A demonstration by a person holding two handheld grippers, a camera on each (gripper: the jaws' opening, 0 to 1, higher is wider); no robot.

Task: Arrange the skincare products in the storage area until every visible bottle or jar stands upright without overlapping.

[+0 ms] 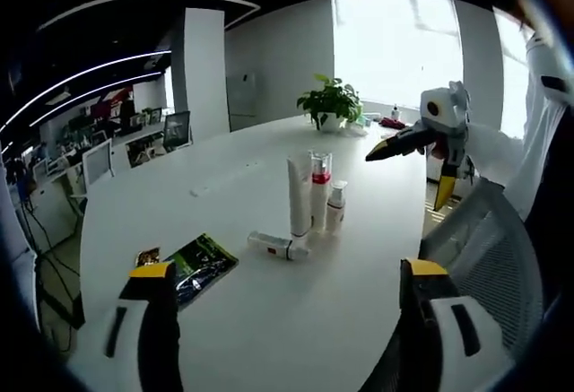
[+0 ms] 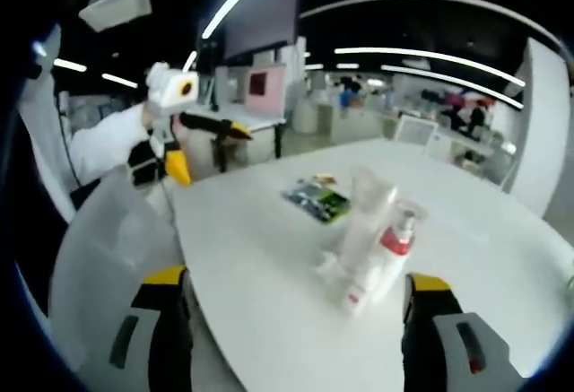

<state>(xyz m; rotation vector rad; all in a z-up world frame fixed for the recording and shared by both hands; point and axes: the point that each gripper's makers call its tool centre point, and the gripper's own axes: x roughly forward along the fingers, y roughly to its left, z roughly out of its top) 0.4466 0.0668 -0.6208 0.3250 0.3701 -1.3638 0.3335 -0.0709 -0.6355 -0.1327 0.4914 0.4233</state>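
Three bottles upright on white table (image 1: 269, 320): tall tube (image 1: 299, 196), pump bottle (image 1: 320, 190), small bottle (image 1: 335, 207). Fourth, seemingly a tube (image 1: 279, 246), lying flat. Left gripper (image 1: 287, 275) and right gripper (image 2: 291, 289) both spread wide, empty.

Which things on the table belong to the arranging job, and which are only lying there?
Job: tall white tube, upright; red-capped bottle, upright; small white bottle, upright; white bottle lying flat.
Lying about: green packet; potted plant.
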